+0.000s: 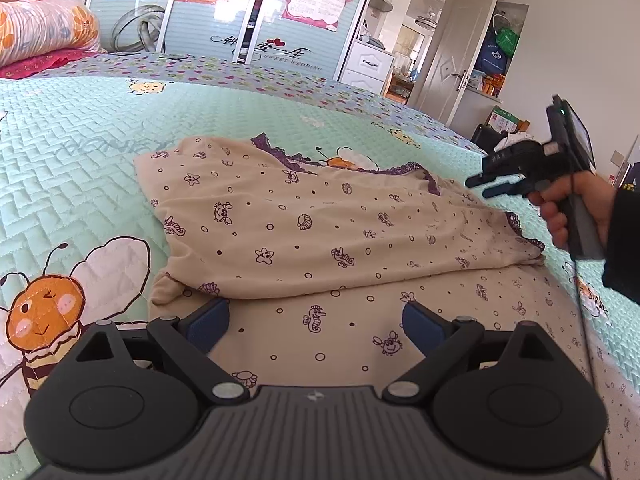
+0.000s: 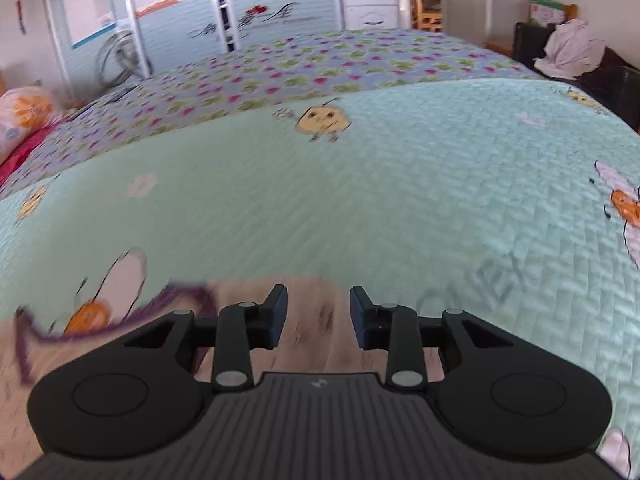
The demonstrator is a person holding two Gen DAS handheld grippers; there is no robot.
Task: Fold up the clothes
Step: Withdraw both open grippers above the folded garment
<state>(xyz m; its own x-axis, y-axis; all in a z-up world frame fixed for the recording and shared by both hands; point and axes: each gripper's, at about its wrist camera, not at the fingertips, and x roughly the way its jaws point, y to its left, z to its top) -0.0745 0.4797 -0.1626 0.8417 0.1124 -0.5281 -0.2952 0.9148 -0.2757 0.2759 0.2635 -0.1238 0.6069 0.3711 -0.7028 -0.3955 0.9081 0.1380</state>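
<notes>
Beige shirt (image 1: 304, 232) w/ sea animals & purple lace lying on green bee quilt (image 1: 80, 128), top part folded over bottom. Left gripper (image 1: 316, 320) low over near part of shirt, fingers wide apart, nothing between. Right gripper (image 1: 490, 186) held by hand (image 1: 560, 216) just above shirt's right edge, fingers a bit apart, empty.

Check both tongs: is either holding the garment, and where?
Neither. The left tongs and the right tongs stand open above the beige garment, which lies partly folded on the bed.
</notes>
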